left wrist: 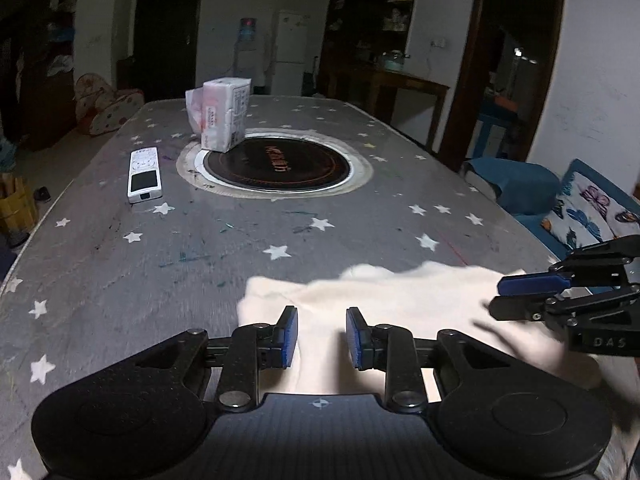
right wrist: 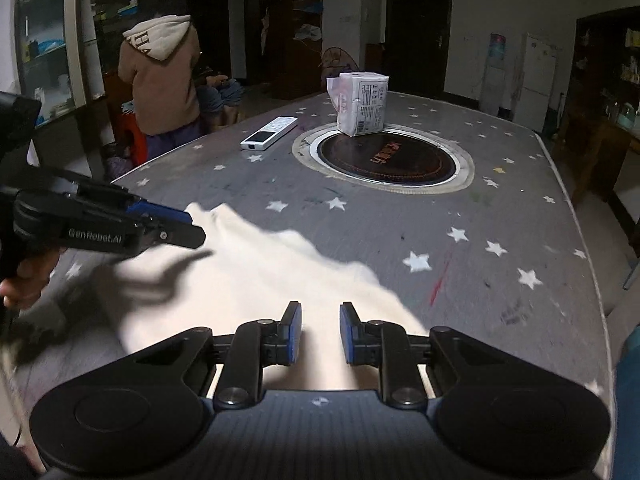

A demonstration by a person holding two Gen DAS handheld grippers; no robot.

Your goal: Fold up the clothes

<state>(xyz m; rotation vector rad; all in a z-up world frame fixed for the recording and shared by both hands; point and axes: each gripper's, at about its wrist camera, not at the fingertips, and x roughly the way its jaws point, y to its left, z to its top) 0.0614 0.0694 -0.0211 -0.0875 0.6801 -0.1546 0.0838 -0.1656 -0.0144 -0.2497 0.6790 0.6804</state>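
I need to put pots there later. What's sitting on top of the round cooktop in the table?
A wrapped paper pack stands on the far-left rim of the cooktop; the rest of the dark glass is bare. Whatever lies beneath the pack is hidden.

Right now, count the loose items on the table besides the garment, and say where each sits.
2. The white remote lies flat on the starry cloth, left of the round cooktop. The wrapped tissue pack stands on the cooktop's far-left rim. The cream garment may hide more.
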